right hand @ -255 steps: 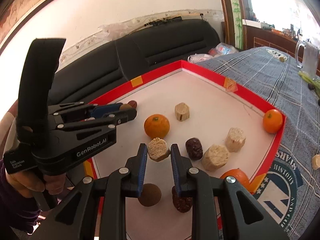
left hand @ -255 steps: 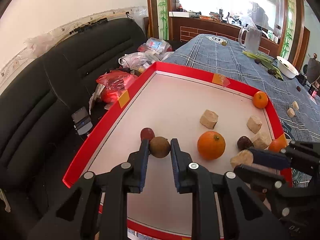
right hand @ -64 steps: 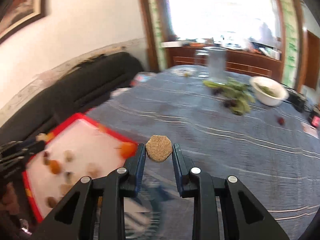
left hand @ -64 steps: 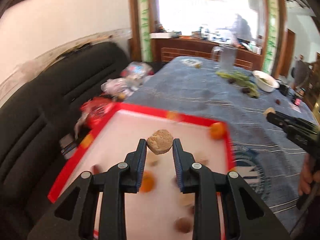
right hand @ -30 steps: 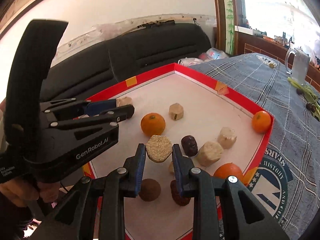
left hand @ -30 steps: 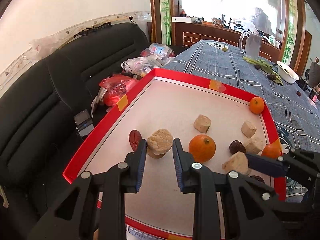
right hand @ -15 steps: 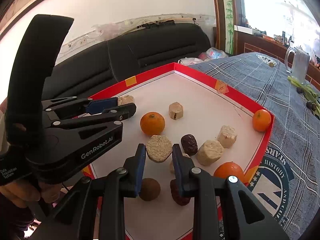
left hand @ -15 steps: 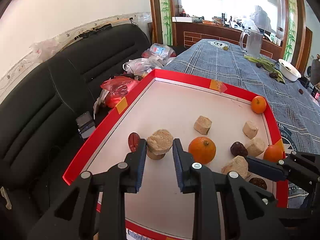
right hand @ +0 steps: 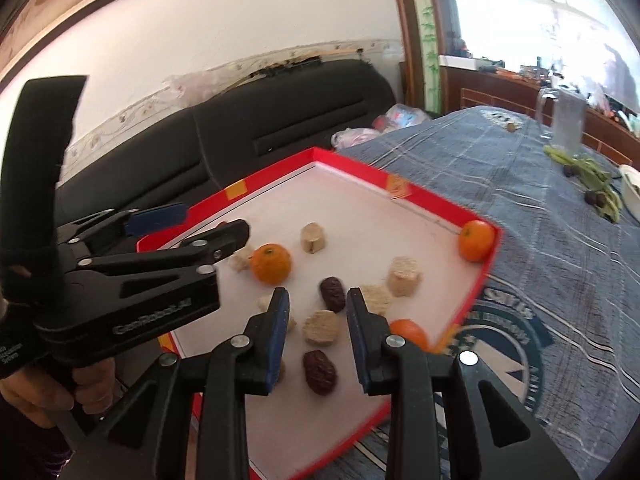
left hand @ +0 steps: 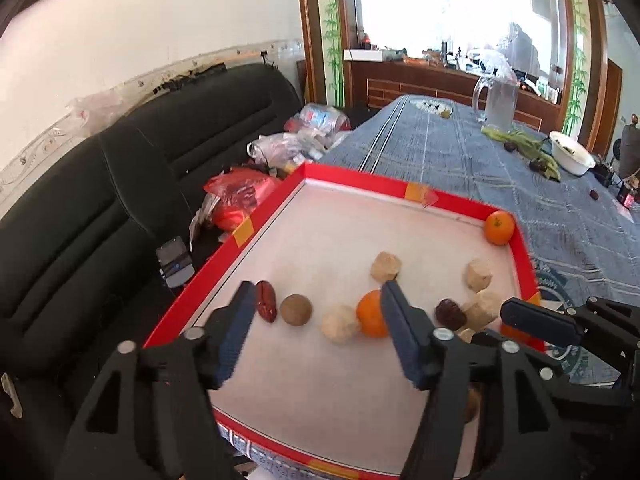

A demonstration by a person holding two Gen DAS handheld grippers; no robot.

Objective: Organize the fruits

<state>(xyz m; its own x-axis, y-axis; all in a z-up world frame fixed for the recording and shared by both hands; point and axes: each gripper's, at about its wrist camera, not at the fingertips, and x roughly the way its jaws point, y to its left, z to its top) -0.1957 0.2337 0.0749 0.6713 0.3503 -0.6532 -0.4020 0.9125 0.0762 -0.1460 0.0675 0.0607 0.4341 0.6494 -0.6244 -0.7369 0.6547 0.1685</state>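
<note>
Hovering over the red-rimmed tray (left hand: 256, 224), both tools are spread wide and hold nothing.

Left tool (left hand: 318, 338) hangs above the tray's near left part, where a red date (left hand: 266, 301), a round brown fruit (left hand: 296, 309), a pale rough-cut chunk (left hand: 340, 325) and a glossy orange (left hand: 370, 314) lie in a row on the smooth white floor. Right tool (right hand: 318, 330) brackets a hexagonal crumbly chunk (right hand: 322, 328), apart from it; a wrinkled dark date (right hand: 319, 372) lies nearer, another dark date (right hand: 333, 294) just beyond. A small orange (right hand: 476, 240) sits in the tray's far right corner. Past the tray, on the desk's blue plaid cloth (left hand: 460, 160), stands a clear jug (left hand: 498, 104); a black sofa (left hand: 100, 200) runs along the left edge.
</note>
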